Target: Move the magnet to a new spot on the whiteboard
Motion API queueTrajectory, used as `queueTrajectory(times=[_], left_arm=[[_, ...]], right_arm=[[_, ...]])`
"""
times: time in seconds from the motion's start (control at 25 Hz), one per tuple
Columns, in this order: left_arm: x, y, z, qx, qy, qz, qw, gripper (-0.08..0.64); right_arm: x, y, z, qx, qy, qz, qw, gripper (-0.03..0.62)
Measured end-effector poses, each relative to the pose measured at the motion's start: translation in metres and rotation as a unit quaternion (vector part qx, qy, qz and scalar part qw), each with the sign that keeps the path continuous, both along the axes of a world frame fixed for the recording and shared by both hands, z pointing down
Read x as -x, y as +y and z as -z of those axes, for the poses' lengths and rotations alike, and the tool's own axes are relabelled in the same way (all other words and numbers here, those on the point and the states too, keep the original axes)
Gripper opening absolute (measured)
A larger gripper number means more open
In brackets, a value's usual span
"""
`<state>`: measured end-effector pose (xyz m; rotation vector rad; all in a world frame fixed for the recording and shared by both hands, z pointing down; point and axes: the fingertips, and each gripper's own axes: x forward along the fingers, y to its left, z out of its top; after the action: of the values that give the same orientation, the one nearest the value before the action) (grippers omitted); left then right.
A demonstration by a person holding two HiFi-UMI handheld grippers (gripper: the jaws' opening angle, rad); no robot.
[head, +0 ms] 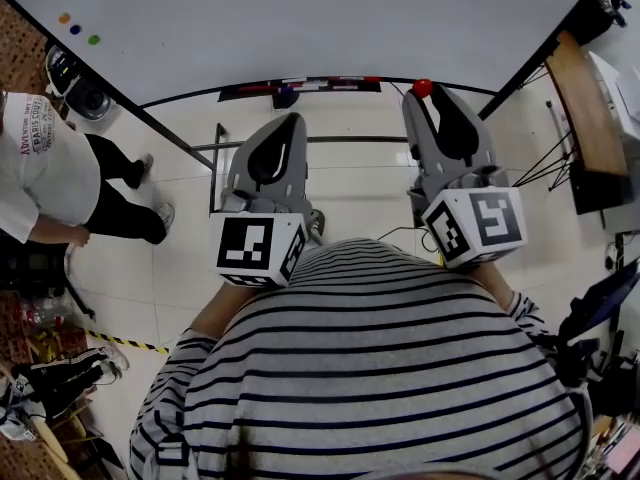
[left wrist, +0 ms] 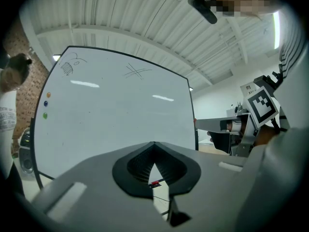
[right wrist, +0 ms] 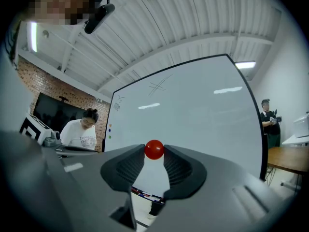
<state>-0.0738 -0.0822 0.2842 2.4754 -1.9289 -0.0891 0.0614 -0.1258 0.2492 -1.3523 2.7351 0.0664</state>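
small round red magnet (right wrist: pixel 154 149) is pinched between the tips of the right gripper (right wrist: pixel 154 154), one black ribbed pad on each side, pads pressing on it

magnet is off the board, held in the air in front of the big white whiteboard (right wrist: pixel 203 110); from the head view it sits at about the level of the board's bottom edge, right of centre, just past the black marker tray (head: pixel 300 86)

left gripper (left wrist: pixel 153 145): jaws pressed together, tips meeting, nothing between them; held lower and left of the right one, also aimed at the board

board surface is mostly blank: three small round dots near its left edge, orange (head: pixel 64 18), blue (head: pixel 75 29), green (head: pixel 94 40), in a short line; two faint pen scribbles up top in the left gripper view, a squiggle (left wrist: pixel 70 66) and a cross (left wrist: pixel 135 71)

tray holds a few markers, red and black, can't make out how many

off to the left a person in a white T-shirt (head: pixel 35 158) stands on the pale tiled floor (head: pixel 180 268); brown wooden table (head: pixel 585 118) on the right past the board edge

black-and-white striped shirt (head: pixel 380 368) of the person holding the grippers fills the bottom of the head view
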Motion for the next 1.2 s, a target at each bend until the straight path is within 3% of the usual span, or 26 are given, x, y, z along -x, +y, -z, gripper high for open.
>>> queueTrajectory(times=[1.2], left_arm=[[0.0058,-0.0039,-0.0069,0.005,-0.002,-0.006,1.0,0.015]], right_arm=[[0.0087,-0.0034,-0.0063,-0.003,0.005,-0.003,1.0,0.124]])
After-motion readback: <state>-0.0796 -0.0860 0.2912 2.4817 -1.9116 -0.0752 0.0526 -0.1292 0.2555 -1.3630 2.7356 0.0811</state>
